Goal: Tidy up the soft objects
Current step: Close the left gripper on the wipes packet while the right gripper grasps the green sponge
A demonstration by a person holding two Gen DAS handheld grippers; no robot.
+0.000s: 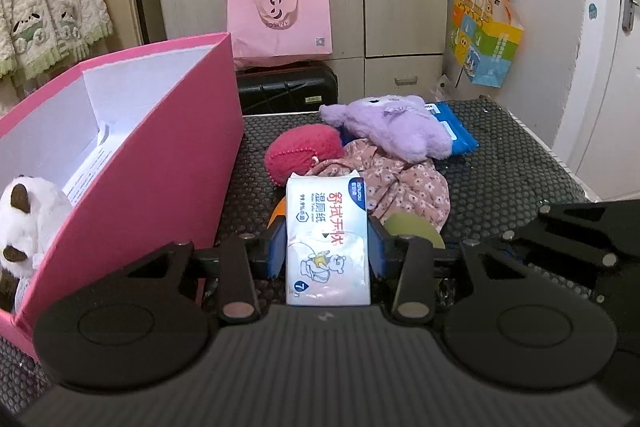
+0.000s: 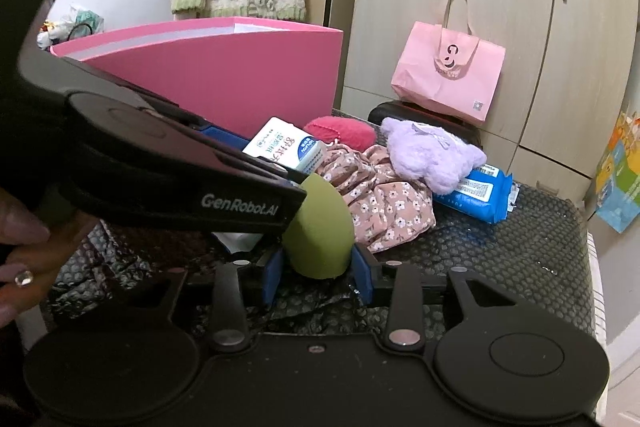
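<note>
My left gripper is shut on a white pack of wet tissues, its blue pads pressed on the pack's two long sides just above the black bubble mat. My right gripper holds a green egg-shaped sponge between its blue pads, low over the mat. In the right wrist view the left gripper's body crosses in front, with the tissue pack at its tip. The open pink box stands to the left with a panda plush inside.
Behind the grippers lies a pile: a red fuzzy cushion, a floral cloth, a purple plush and a blue wipes pack. A pink bag sits on a black suitcase beyond the table's far edge.
</note>
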